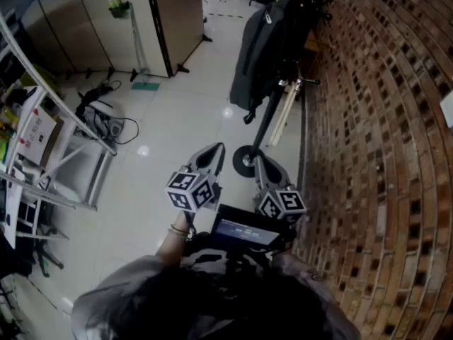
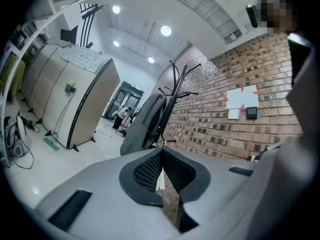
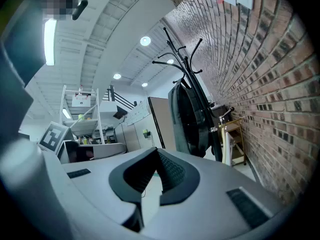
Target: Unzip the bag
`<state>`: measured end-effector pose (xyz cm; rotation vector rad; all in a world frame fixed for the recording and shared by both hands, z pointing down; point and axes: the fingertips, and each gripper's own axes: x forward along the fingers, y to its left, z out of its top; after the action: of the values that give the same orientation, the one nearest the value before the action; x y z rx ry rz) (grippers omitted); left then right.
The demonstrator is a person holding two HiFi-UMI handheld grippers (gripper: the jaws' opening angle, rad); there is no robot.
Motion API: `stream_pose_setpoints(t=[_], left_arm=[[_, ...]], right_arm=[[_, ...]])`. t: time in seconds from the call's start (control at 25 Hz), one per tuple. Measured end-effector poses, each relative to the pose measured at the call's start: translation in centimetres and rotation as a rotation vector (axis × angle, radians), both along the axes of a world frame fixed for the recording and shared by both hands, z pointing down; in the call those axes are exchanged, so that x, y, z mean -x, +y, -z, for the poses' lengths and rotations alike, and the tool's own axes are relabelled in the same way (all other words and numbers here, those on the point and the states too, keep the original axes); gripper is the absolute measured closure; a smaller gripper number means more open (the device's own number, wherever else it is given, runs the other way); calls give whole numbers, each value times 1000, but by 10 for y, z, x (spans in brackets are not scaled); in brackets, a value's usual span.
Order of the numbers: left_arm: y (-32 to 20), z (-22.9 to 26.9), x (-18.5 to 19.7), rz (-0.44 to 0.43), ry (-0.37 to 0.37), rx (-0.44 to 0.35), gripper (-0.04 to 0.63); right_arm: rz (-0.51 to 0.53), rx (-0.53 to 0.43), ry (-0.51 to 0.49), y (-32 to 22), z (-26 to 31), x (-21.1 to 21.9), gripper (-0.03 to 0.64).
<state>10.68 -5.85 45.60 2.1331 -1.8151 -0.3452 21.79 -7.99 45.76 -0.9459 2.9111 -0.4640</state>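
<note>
You stand well back from the bag [image 1: 258, 48], a grey pack that hangs upright from the coat stand [image 1: 266, 119] beside the brick wall [image 1: 382, 154]. It is off the floor [image 1: 177, 119] and well apart from both tools. The left gripper [image 1: 214, 149] and the right gripper [image 1: 259, 167] are held level and side by side in front of you, both aimed towards the stand. The fingers of each are clenched together with nothing between them, so by my reading the unzipping has not begun.

The step in hand is the approach. Walk in squarely until the bag fills both gripper views. At this range no view shows the zip or its pull, so find it before you commit: search the top curve and the side seams as you close in. Release both sets of fingers before you reach it.

Because the bag hangs free, it will likely swing and twist if you tug the slider alone. Use one gripper to pinch the fabric just beside the start of the zip and hold it taut. Take the pull tab with the other. The tab is probably small and floppy, so come at it slowly and grasp it squarely. Then draw along the line of the teeth, not away from the bag.
</note>
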Motion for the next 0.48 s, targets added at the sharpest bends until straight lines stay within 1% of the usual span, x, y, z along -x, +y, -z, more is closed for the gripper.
stream_pose_setpoints(t=[0.28, 0.48], left_arm=[[-1, -2, -2, 4, 9, 11, 586], [-3, -8, 14, 26, 24, 12, 586]], right_arm=[[3, 22, -11, -5, -8, -3, 607], [10, 28, 14, -16, -15, 9, 607]])
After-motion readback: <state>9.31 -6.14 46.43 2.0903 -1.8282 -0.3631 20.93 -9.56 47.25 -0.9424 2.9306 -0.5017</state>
